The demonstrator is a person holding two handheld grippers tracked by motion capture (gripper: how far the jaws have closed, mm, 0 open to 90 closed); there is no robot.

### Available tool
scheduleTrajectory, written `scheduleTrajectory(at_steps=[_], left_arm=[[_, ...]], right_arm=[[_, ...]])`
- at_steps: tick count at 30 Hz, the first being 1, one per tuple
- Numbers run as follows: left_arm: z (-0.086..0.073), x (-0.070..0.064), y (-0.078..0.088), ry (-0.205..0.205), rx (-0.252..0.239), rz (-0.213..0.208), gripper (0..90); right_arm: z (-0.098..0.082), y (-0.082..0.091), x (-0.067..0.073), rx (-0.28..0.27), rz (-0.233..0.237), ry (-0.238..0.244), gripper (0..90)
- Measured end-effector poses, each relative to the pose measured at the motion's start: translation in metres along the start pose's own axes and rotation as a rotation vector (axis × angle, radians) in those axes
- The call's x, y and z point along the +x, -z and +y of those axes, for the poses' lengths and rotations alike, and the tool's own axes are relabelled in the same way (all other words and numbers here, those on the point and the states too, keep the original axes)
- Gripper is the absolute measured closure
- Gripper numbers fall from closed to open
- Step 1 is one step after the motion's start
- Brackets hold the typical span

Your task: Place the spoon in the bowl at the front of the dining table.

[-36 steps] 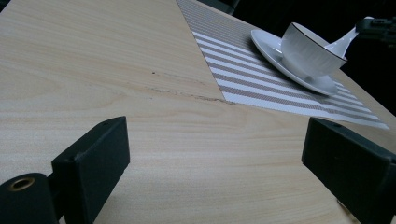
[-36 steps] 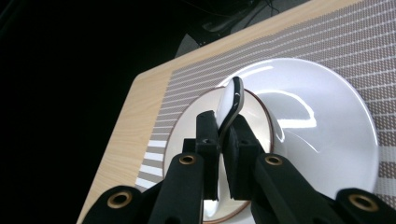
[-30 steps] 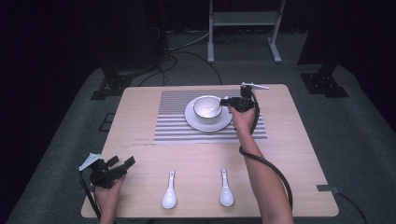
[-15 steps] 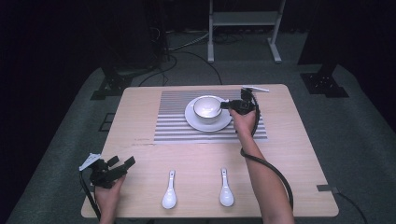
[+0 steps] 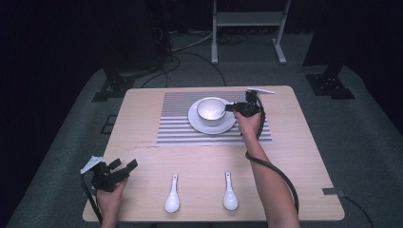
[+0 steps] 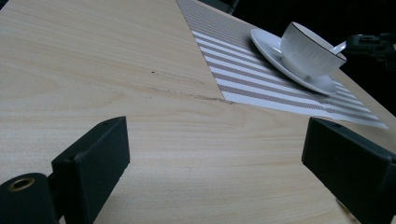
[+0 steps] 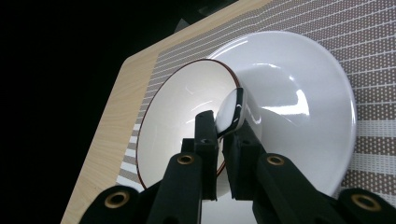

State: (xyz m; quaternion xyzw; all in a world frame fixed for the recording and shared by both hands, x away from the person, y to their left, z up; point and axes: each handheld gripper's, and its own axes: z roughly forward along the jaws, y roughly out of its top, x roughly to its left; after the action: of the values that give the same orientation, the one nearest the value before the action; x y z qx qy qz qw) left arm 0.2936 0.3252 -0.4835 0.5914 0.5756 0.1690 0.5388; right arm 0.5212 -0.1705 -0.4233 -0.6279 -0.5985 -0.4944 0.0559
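Here the right gripper (image 5: 231, 108) reaches in over the far half of the light wooden table (image 5: 304, 161), its jaws clamped on the handle of a white ceramic spoon (image 7: 229, 115). In the right gripper view the spoon lies against the rim of the white ceramic bowl with a thin dark edge (image 5: 211, 109), and the two black jaws stand almost together with the handle pinched between them. The bowl sits on a round white saucer (image 5: 202, 126), which rests on the grey-and-white striped placemat (image 5: 176, 130) towards the table's far edge. The left gripper (image 5: 122, 168) hangs by the near left corner, well apart from the bowl, with its jaws spread wide and only bare wood between them. Two more white ceramic spoons lie along the near edge, handles pointing away from the person: one (image 5: 172, 199) left of the middle, the other (image 5: 230, 195) right of it.
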Motion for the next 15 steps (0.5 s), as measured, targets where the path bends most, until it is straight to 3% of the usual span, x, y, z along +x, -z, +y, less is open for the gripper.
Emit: scheduleTrajectory(at_steps=[15], left_arm=[[0.0, -0.0006, -0.0011, 0.002, 0.0, -0.005, 6.3]], right_arm=[[0.0, 0.0051, -0.0095, 0.008, 0.013, -0.018, 78.9]])
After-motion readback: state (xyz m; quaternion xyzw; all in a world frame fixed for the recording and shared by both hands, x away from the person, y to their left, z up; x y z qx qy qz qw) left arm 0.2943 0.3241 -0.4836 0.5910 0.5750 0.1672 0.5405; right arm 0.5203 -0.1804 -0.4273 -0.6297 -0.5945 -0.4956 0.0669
